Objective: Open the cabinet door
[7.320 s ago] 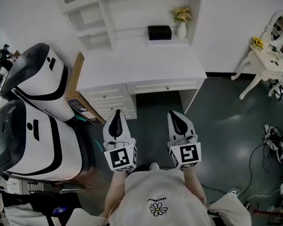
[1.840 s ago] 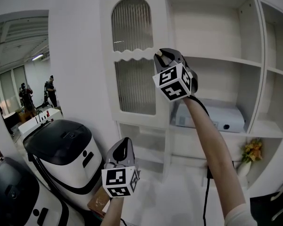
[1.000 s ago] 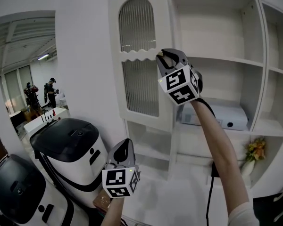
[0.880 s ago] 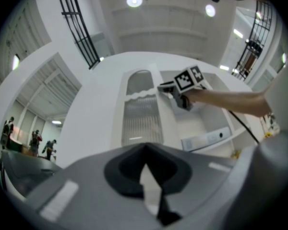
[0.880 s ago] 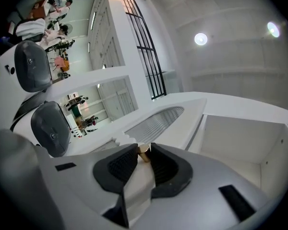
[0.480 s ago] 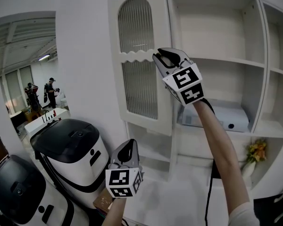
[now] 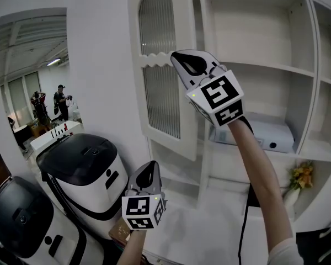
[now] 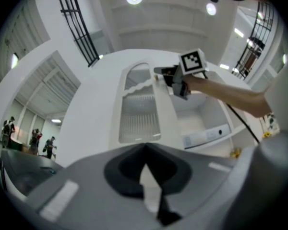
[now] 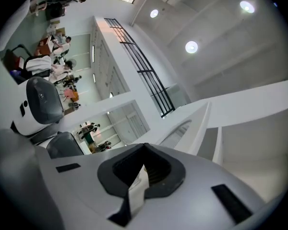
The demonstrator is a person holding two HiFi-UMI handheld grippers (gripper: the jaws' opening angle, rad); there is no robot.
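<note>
The white cabinet door (image 7: pixel 160 76), arched with ribbed glass and a wavy cross trim, stands partly swung out from the shelf unit. My right gripper (image 7: pixel 177 59) is raised with its tips at the door's free right edge, level with the wavy trim. Its jaws are shut, and I cannot tell if anything is pinched between them. The left gripper view shows the same door (image 8: pixel 139 114) with the right gripper (image 8: pixel 159 72) at its edge. My left gripper (image 7: pixel 149 171) hangs low in front of the desk, shut and empty, pointing up at the cabinet.
Open white shelves (image 7: pixel 265 70) lie right of the door, with a white box-shaped device (image 7: pixel 265 134) and a vase of yellow flowers (image 7: pixel 300 176) lower down. Two black-and-white machines (image 7: pixel 83 170) (image 7: pixel 16 220) stand at the lower left. People stand far off in the opening (image 7: pixel 33 76) at the left.
The door has swung further out from the shelf unit. My right gripper has come nearer and a little left with the door's edge, rolling as it went. The left gripper has hardly moved.
</note>
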